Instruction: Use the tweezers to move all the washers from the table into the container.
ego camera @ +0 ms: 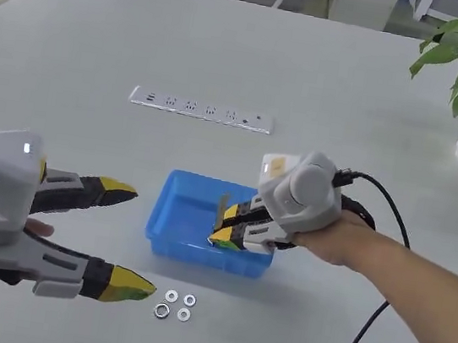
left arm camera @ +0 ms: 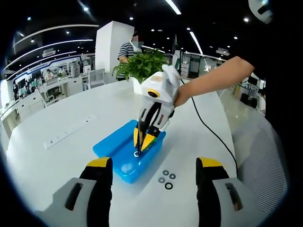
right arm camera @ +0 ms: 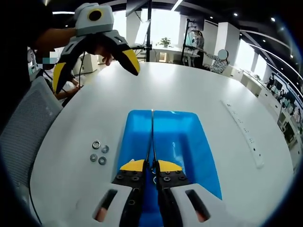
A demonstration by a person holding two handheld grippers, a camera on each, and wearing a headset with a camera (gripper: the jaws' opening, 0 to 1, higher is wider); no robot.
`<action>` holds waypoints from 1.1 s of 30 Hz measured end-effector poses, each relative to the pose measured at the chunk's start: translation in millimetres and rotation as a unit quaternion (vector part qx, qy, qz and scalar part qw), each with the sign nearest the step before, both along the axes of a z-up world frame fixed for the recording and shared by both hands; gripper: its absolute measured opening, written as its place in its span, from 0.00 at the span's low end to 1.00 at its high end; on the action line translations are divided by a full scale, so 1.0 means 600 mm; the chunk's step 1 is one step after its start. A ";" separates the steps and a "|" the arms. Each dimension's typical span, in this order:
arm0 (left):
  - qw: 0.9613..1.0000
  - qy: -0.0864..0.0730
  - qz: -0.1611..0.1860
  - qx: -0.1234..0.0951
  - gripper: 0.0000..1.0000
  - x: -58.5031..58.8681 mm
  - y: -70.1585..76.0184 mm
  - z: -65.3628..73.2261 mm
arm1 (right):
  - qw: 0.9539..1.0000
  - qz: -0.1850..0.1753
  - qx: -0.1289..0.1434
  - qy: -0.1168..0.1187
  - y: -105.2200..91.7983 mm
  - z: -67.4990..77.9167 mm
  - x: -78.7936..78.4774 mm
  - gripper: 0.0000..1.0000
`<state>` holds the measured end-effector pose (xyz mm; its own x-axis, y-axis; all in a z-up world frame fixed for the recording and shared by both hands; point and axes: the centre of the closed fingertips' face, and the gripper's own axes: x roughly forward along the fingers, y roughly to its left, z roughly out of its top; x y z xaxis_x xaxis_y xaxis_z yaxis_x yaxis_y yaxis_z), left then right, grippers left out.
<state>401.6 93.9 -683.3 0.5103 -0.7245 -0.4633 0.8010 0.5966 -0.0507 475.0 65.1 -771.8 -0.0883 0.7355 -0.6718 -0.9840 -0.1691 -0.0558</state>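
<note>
Washers (ego camera: pixel 175 305), four of them, lie in a tight cluster on the white table (ego camera: pixel 351 95), just beside the blue container (ego camera: pixel 200 253) at about 6 o'clock from it in the head view. They are bare metal rings and none is in a tool's hold. The right gripper (ego camera: pixel 225 226) has its jaws pressed together on the tweezers (right arm camera: pixel 152 137), whose thin blades run out over the container's floor. In the left gripper view a small ring sits at the tweezer tips; it may be a washer being set down, though it is too small to be sure. The left gripper (ego camera: pixel 138 240) hangs at about 9 o'clock from the container with its jaws spread wide, holding nothing. A white power strip (ego camera: pixel 201 109) lies well apart at 12 o'clock. By my reading the task is partway at best. At least four washers are yet to be carried over, one pick at a time, and the container's floor looks mostly bare blue in the right gripper view.
</note>
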 end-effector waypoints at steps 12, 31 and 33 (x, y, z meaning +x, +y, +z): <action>0.999 -0.028 -0.034 0.016 0.54 0.048 -0.027 0.012 | 1.000 0.003 0.000 0.000 0.001 -0.001 -0.002 0.09; 0.996 -0.031 -0.079 0.025 0.32 0.095 -0.071 -0.006 | 1.000 0.011 -0.005 -0.003 0.000 -0.003 -0.001 0.09; 0.996 -0.034 -0.082 0.026 0.29 0.099 -0.074 -0.008 | 1.000 0.011 -0.005 -0.004 0.000 -0.003 -0.001 0.09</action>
